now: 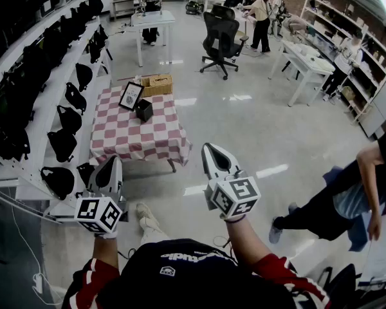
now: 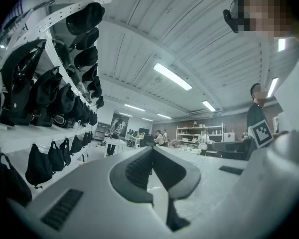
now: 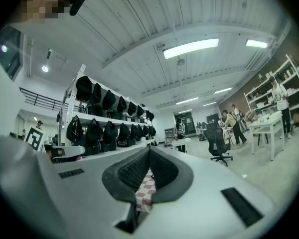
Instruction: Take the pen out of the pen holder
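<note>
A black pen holder (image 1: 143,110) stands on a low table with a red-and-white checked cloth (image 1: 132,137); no pen can be made out at this distance. My left gripper (image 1: 109,167) and right gripper (image 1: 212,152) are held level close to my body, well short of the table. Both have their tips together with nothing between them. In the left gripper view the left gripper (image 2: 150,151) faces down the room along the shelves. In the right gripper view the checked cloth (image 3: 144,193) shows below the closed tips of the right gripper (image 3: 149,151).
A framed picture (image 1: 130,96) and a wicker basket (image 1: 156,84) also sit on the table. White shelves of black bags (image 1: 58,108) line the left. A person (image 1: 347,198) crouches at the right. An office chair (image 1: 222,40) and white tables stand farther back.
</note>
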### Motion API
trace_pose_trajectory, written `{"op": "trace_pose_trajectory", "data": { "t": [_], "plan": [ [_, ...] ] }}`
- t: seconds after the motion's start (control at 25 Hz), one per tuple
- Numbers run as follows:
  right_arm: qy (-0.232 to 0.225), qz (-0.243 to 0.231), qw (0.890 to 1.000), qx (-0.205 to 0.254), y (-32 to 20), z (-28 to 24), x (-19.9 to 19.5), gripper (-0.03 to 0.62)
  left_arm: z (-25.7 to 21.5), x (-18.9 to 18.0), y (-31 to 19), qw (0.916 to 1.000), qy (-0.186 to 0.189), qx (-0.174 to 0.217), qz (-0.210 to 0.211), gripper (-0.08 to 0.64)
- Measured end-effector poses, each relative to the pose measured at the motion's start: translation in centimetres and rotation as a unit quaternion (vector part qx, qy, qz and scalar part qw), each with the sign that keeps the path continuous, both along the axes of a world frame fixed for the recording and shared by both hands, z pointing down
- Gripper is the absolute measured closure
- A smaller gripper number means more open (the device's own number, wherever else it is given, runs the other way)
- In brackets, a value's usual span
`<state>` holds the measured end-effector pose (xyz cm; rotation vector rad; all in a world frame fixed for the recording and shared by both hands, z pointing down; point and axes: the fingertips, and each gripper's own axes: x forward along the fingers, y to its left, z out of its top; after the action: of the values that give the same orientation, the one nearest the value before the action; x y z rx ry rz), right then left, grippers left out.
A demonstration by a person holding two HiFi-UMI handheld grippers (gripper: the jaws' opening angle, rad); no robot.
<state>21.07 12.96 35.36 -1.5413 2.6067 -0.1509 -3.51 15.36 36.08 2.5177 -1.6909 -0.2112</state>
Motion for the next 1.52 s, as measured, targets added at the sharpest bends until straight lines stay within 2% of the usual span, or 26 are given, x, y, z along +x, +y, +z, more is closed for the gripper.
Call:
{"op": "trace_pose_trajectory", "data": {
  "t": [0.72, 1.12, 1.52],
  "plan": [
    [-0.005, 0.003, 1.000, -0.007, 0.9, 0.8, 0.5, 0.598, 0.6, 1.2, 0.2, 0.9999, -0.010, -0.006, 0.012, 0.557],
    [-0.011, -0.023, 0.999, -0.023, 1.1, 2.0, -0.8, 0.597, 1.7, 1.3, 0.0, 0.9997, -0.011, -0.018, 0.015, 0.557],
    [-0.010, -0.028, 0.999, -0.035, -0.4, 2.7, -1.3, 0.597, 2.3, 0.9, -1.6, 0.9994, -0.017, -0.027, 0.013, 0.557]
  ]
}}
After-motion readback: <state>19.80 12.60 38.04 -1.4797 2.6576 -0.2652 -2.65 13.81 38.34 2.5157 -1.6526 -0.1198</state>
